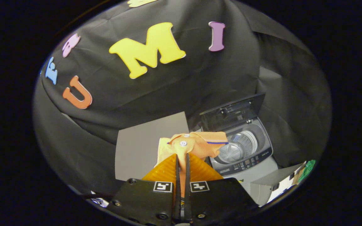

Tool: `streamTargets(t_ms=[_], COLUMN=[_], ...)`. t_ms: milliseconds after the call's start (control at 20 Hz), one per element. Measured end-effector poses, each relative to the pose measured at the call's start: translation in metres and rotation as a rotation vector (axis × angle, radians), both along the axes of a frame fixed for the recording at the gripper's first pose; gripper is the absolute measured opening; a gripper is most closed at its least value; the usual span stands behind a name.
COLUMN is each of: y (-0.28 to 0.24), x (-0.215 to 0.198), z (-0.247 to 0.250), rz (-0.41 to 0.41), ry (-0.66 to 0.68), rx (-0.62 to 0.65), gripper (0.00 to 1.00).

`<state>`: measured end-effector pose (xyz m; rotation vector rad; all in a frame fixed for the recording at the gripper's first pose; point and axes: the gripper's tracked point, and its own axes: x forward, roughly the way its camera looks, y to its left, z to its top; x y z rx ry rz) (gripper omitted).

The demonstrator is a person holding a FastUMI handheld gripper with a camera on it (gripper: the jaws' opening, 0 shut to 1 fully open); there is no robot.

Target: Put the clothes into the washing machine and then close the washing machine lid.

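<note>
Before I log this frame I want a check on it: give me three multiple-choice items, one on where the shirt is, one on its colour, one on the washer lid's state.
1. Where is the shirt?
A. Pinched between the fingers of the gripper
B. Down in the drum
C. Lying on the grey board

2. What colour is the shirt?
A. Blue
B. Orange and yellow
C. White

3. How is the lid of the washer?
A. Shut flat
B. Raised, drum exposed
C. Off the machine

Answers:
1 A: both fingers are closed on a strip of cloth, and the collar with its two buttons bunches just ahead of them, partly in front of the washer's near rim.
2 B: the collar is orange with a thin dark stripe, and a yellow part shows beside it.
3 B: the lid stands up behind the opening, and the drum's ribbed wall shows inside.
</note>
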<state>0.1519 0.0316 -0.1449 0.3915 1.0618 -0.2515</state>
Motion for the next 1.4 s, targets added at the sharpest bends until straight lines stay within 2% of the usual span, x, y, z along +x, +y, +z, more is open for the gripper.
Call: streamTargets(t_ms=[200, 400, 900, 1400], y=[-0.041, -0.083, -0.155, -0.179], x=[-0.015, -0.025, -0.013, 0.01], z=[0.01, 0.017, 0.012, -0.045], rz=[-0.054, -0.071, 0.022, 0.075], ry=[-0.023, -0.04, -0.061, -0.032], rx=[0.002, 0.006, -0.033, 0.047], gripper=[0.08, 0.08, 0.08, 0.08])
